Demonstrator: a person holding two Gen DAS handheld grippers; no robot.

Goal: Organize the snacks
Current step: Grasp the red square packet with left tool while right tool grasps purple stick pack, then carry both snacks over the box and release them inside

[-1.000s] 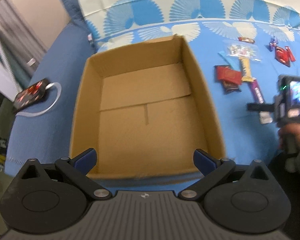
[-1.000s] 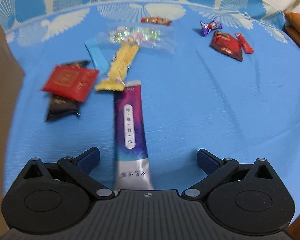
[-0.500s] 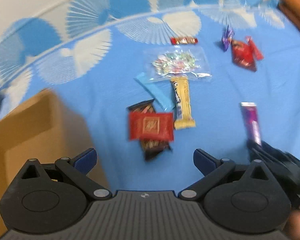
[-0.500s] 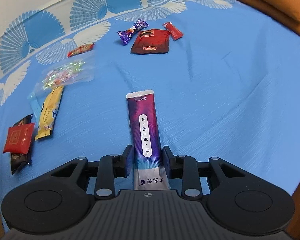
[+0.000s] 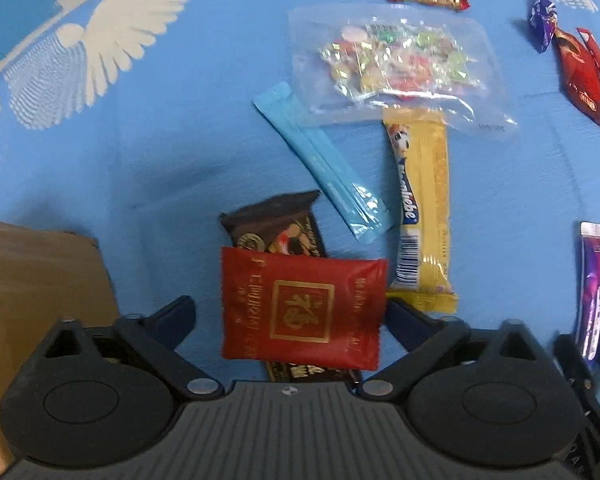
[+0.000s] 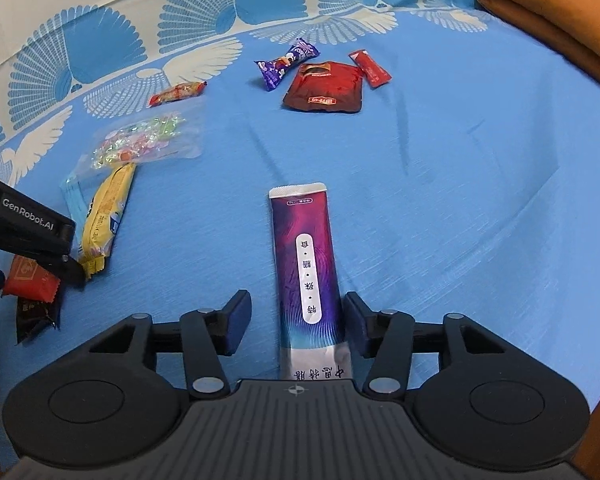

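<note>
My left gripper is open, its fingers either side of a red square packet that lies on a dark brown bar. Beyond lie a light blue stick, a yellow bar and a clear candy bag. My right gripper is open around a purple stick packet lying on the blue cloth; the right finger is next to it, the left finger apart. The left gripper shows in the right wrist view over the red packet.
A cardboard box corner sits at the left. A red sachet, a purple candy, a small red stick and a red candy bar lie farther back. An orange cushion is at the far right.
My left gripper swung from the box over to the red packet and came down around it. My right gripper, shut on the purple stick half a second ago, has opened.
</note>
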